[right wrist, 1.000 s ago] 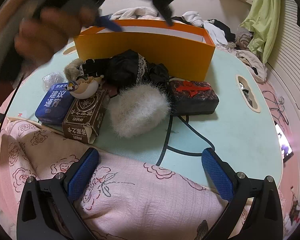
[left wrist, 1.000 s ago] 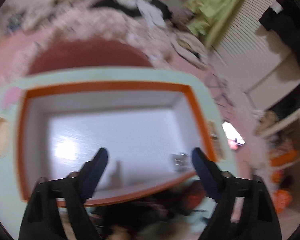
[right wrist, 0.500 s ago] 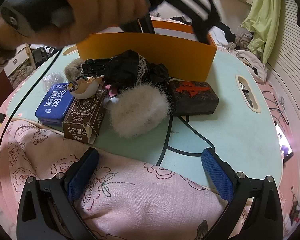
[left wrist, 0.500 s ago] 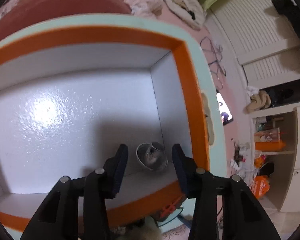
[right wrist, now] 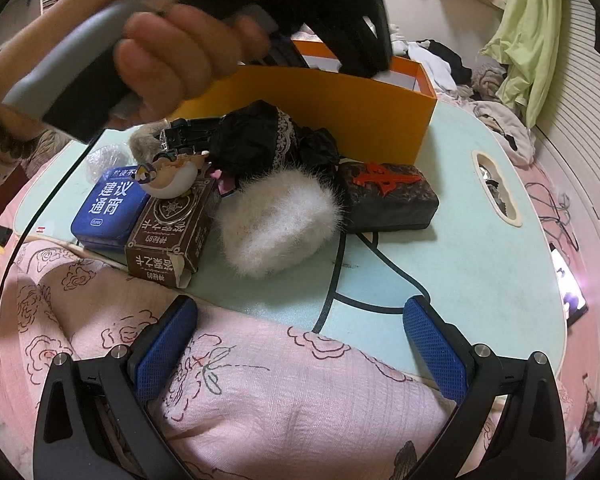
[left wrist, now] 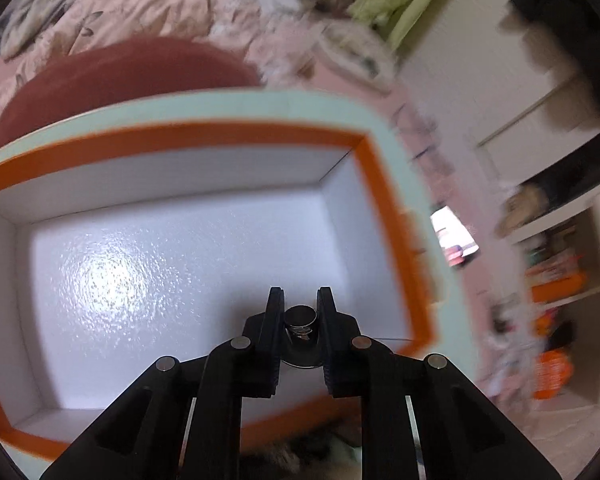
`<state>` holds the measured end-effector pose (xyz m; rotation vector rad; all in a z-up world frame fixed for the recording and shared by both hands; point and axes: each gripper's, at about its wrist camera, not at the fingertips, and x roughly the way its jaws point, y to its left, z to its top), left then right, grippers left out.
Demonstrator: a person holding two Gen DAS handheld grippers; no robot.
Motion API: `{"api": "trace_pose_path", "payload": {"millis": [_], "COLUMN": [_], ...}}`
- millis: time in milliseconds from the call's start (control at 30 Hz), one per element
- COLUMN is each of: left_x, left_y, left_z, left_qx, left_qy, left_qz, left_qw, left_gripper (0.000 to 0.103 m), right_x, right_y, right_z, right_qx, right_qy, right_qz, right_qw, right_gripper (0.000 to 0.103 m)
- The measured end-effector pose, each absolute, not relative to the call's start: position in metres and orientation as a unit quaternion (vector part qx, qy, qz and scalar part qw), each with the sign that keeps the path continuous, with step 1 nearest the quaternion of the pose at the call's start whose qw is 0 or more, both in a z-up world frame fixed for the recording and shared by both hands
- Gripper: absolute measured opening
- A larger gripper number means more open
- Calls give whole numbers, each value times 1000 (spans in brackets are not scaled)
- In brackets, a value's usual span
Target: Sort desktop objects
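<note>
Your left tongs (left wrist: pixel 301 312) grip a small metal piece (left wrist: pixel 300 317) above the orange box (left wrist: pixel 384 208); your right tongs (right wrist: pixel 300 344) gape, with the pile ahead of them unsorted.

- A lived-in home bedroom.
- Rumpled pink floral bedding (right wrist: pixel 260 392) lies under the pale mint lap counter (right wrist: pixel 480 248).
- Heaped clothes (right wrist: pixel 452 64) sit near a hanging lime-green cloth (right wrist: pixel 528 40).

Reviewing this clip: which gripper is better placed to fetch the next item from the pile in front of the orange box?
Right, probably. The right gripper is open and empty, facing the white fluffy pompom and dark red-marked case. The left gripper is shut on a small metal cylinder over the white-lined orange box.
</note>
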<state>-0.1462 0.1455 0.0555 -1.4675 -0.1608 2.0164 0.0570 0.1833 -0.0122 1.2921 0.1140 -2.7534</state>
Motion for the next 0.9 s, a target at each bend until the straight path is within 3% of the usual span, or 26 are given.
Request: {"api": "trace_pose_path", "payload": {"millis": [233,533,633,700,900], "left_x": [-104,-51,-37,-28,3], "left_y": [90,96,96,87,49], "left_z": [100,58,52,57,80], "left_qx": [-498,-475,-435,-402,-336], "left_qy": [-137,-32,-11,-39,-38], "left_qz": [762,806,833,844,887], "left_qw": [389,352,342,353,314], "left_gripper": [15,16,38,65,77], "right_x": [57,57,57,57,58], "right_y": [184,183,183,182,182], "right_z": [-12,-12,-12,-12,-13], "right_qx": [424,424,424,424,424], "right_qy": [37,37,37,37,37], "right_qz": [-904,-904,-904,-904,-903], "right_qw": [49,49,49,49,49], "right_gripper": [102,102,102,102,102]}}
